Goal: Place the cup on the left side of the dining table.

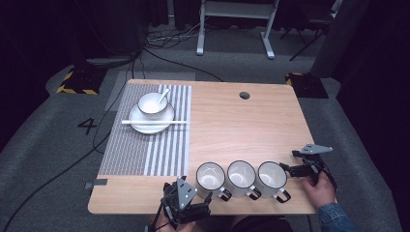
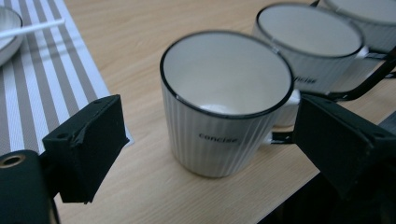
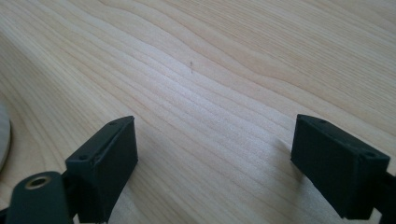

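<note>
Left gripper: jaws spread wide either side of the nearest mug, not touching, lined up to grasp it.
Nearest mug: leftmost of three along the table's near edge.
Right gripper: jaws apart over bare wood, holding nothing.
Hidden: the mug's handle, behind its body.

**Bright worktop, dark surroundings**

In the high view the worktop is evenly lit from above while the floor and background fall into near-black. Shadows are soft and short. In the left gripper view the nearest mug is fairly sharp; the jaws and farther mugs blur. No strong glare.
</note>
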The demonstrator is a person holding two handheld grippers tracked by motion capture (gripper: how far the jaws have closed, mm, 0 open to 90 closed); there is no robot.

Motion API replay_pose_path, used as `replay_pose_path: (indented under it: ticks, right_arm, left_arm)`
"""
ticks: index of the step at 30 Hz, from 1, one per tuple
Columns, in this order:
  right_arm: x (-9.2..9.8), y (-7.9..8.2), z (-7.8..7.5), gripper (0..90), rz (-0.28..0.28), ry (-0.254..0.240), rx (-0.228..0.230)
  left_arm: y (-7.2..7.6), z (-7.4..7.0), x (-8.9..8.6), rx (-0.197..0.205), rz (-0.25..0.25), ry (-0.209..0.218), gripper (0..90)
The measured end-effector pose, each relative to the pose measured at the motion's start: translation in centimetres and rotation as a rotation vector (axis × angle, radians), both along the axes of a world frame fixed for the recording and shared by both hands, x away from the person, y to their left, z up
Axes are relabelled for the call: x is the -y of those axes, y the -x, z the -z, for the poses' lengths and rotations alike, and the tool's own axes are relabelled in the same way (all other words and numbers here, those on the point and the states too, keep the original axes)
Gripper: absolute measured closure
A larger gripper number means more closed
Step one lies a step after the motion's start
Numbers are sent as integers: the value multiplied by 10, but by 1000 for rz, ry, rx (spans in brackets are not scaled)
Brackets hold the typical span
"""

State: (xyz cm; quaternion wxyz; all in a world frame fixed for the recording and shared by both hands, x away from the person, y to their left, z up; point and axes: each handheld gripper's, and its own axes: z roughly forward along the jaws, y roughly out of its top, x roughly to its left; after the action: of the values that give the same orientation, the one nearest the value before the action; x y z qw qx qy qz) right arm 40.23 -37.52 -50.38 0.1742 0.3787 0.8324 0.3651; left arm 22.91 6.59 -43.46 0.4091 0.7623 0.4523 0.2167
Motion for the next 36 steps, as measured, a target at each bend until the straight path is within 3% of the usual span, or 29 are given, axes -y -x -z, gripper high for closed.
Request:
replay_pose_path:
  ticks: [3,12,18,29,33,36]
  right_arm:
    - [1,0,0,145,-4,9,4]
    - [1,0,0,145,-3,9,4]
    - [1,0,0,145,-3,9,4]
    - [1,0,0,145,-4,10,4]
    - [1,0,0,145,-3,9,4]
    - [1,0,0,145,-3,10,5]
  left_arm:
    - [-3,4,4,-15,-6,-13,98]
    - [-11,20,13,-53,55,-9,98]
    - [-20,32,20,-74,55,-18,98]
    - [-39,55,27,-43,76,-6,28]
    - [-44,60,29,-12,86,47,17]
    - [-48,61,29,-3,99,64,10]
